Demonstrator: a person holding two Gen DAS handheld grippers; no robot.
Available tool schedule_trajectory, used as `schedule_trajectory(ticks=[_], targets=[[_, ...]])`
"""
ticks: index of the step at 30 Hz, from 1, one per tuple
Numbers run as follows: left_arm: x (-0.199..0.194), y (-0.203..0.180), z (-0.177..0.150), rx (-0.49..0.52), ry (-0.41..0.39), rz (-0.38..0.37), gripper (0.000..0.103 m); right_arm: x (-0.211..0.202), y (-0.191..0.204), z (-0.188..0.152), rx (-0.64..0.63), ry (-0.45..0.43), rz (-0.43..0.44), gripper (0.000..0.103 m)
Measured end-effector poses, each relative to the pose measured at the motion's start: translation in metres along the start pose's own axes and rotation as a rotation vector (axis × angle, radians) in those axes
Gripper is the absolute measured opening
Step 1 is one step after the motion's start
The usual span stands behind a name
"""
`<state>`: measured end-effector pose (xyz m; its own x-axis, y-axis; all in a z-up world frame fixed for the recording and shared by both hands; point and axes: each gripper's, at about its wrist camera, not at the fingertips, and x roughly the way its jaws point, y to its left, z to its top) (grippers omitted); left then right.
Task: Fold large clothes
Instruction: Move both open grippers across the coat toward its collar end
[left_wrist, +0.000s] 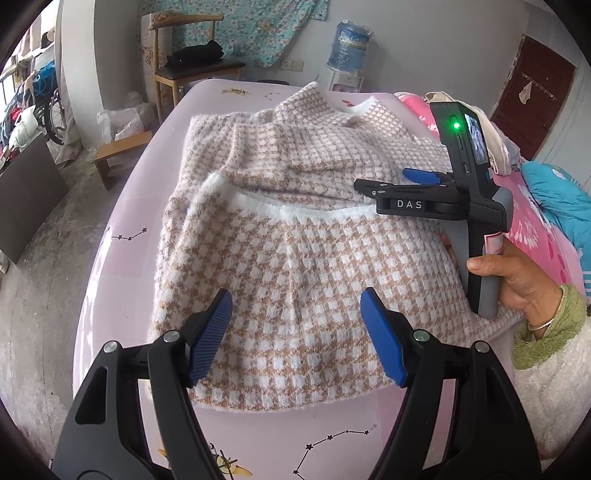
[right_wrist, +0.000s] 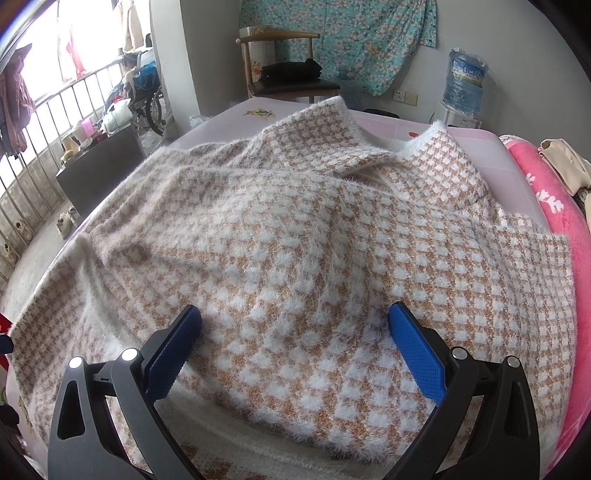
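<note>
Both grippers hang with jaws wide and empty: our left gripper (left_wrist: 295, 332) over the near hem, our right gripper (right_wrist: 295, 350) low over the fuzzy checked sweater (left_wrist: 288, 229), which lies partly folded on the pink table (left_wrist: 110, 258). We judge another fold is due; next we must pinch an edge.

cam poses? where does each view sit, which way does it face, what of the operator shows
Left wrist: on the left tongs, angled down over the houndstooth sweater on the pink table; open blue pads, the right tongs, the person's right hand show.
Right wrist: on the right tongs, low over the sweater; only its open blue pads show.
Shared: sweater, wooden chair, water jug.
</note>
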<state>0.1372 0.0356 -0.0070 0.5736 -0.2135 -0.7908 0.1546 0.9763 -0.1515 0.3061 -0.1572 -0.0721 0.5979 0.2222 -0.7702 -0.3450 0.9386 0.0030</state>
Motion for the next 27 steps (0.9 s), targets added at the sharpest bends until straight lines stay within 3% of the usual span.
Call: schedule_trajectory(ticks=[6, 11, 16, 21, 27], targets=[[0.008, 0.008, 0.012, -0.024, 0.014, 0.042, 0.068, 0.0, 0.0, 0.0, 0.0, 0.002, -0.001, 0.098], [0.014, 0.016, 0.025, -0.048, 0.028, 0.069, 0.068, 0.001, -0.003, 0.009, 0.041, 0.066, 0.003, 0.098], [0.02, 0.018, 0.03, -0.032, 0.033, 0.097, 0.068, -0.038, -0.008, 0.011, 0.131, 0.026, 0.042, 0.098], [0.032, 0.018, 0.03, -0.016, 0.06, 0.12, 0.068, -0.079, -0.004, -0.009, 0.122, 0.021, 0.017, 0.098], [0.042, 0.014, 0.028, -0.006, 0.086, 0.135, 0.068, -0.089, 0.0, -0.046, 0.137, 0.131, -0.008, 0.098]])
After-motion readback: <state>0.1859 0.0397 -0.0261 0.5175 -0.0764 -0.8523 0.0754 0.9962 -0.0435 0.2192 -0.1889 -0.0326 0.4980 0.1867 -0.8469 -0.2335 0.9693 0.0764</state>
